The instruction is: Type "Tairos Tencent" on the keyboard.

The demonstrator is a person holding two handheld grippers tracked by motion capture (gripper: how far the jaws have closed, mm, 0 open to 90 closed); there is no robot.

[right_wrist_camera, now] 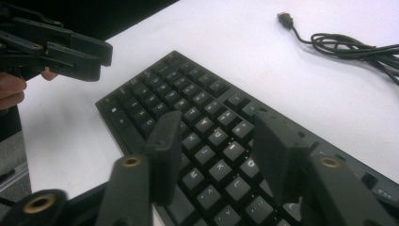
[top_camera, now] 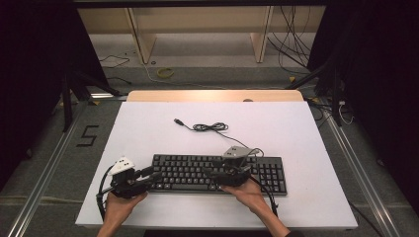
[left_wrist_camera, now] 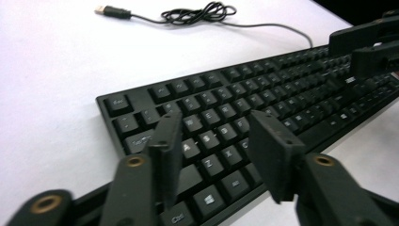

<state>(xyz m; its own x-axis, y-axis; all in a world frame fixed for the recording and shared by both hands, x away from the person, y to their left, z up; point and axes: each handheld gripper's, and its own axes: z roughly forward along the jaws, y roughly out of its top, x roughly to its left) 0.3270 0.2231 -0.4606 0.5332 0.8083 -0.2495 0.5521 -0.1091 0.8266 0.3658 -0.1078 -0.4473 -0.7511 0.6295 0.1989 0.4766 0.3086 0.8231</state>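
Two hand-held grippers: both over the keyboard (top_camera: 219,173), jaws partly apart, nothing between them.
Left hand-held gripper (top_camera: 154,174): above the keyboard's left end.
Right hand-held gripper (top_camera: 207,171): above its middle keys.
Keyboard: flat on the white bench (top_camera: 148,128).
Cable (top_camera: 210,127): coiled beyond the keyboard.

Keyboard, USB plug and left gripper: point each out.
Keyboard (top_camera: 197,170), high view, on its letter keys.
USB plug (left_wrist_camera: 107,11), left gripper view, on the plug body.
Left gripper (left_wrist_camera: 214,146), left gripper view, midway between its fingertips.
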